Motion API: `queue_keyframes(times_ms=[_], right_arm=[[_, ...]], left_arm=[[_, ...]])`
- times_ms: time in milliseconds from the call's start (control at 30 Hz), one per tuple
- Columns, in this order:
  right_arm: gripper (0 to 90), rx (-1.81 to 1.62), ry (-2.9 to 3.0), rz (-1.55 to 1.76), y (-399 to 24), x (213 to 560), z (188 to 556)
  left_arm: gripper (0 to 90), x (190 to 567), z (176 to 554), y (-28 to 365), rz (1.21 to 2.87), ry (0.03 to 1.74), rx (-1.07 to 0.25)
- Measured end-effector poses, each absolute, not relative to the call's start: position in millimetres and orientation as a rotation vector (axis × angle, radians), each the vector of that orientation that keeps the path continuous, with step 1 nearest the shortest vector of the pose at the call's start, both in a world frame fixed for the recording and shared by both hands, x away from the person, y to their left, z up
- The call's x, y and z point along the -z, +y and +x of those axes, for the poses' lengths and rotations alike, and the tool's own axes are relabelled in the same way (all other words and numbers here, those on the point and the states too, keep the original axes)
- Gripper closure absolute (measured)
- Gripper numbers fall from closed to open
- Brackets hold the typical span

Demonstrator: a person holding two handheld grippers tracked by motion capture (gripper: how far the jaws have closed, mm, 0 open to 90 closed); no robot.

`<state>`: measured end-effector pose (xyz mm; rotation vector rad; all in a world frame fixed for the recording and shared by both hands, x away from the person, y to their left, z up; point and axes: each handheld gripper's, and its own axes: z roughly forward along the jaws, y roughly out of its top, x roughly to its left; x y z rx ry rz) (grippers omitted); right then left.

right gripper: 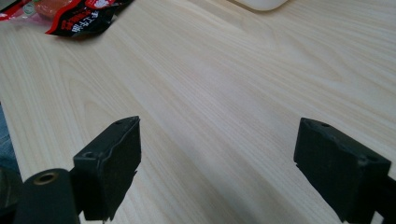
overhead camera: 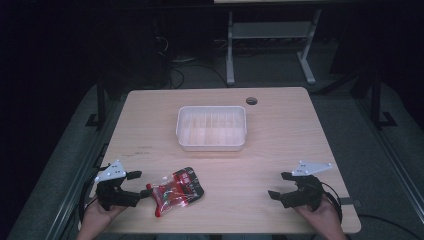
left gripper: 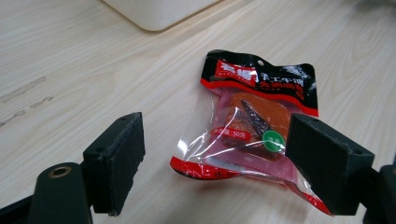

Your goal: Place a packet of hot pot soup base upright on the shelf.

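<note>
Worktop (overhead camera: 280,150): rectangular slab of pale wood-grain laminate with rounded corners and a round cable hole (overhead camera: 251,101) near its far edge; faint scuff marks lie on the left side. Floor around it is dark grey, with a white metal frame (overhead camera: 270,45) standing beyond.

Tub (overhead camera: 211,128): white translucent plastic, rectangular with rounded corners and a rolled rim, ribbed on its floor, set upright at the middle of the worktop, toward the far side.

Packet (overhead camera: 175,192): flat, crinkled plastic pouch, clear in the middle with glossy red and black printed ends and a small green round sticker (left gripper: 273,138); orange-red contents show through the film. It lies flat near the front edge, left of centre, well apart from the tub.

Left tool (overhead camera: 139,186): matte black, blocky jaws spread wide, a grey three-cornered plate on top, held in a hand (overhead camera: 100,216). Its jaws bracket the near end of the packet; in the left gripper view the right jaw overlaps the packet's corner, contact uncertain.

Right tool (overhead camera: 278,185): same build, jaws spread wide over bare wood at the front right, holding nothing.
</note>
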<state>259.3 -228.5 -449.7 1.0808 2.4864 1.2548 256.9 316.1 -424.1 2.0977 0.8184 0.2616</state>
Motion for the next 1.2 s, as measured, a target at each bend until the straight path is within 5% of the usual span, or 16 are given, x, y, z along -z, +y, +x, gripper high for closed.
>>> queue_keyframes(times_ms=[300,900,1200], right_arm=[[14.3,-1.260,2.479,1.080,-225,448,259],[14.6,-1.298,2.558,0.976,-164,429,273],[18.3,-1.306,2.635,0.928,-111,426,280]], left_arm=[[22.4,425,254,312,2.139,0.790,-0.231],[60.4,444,259,298,2.321,0.732,-0.110],[62.6,447,261,284,2.347,0.713,-0.064]])
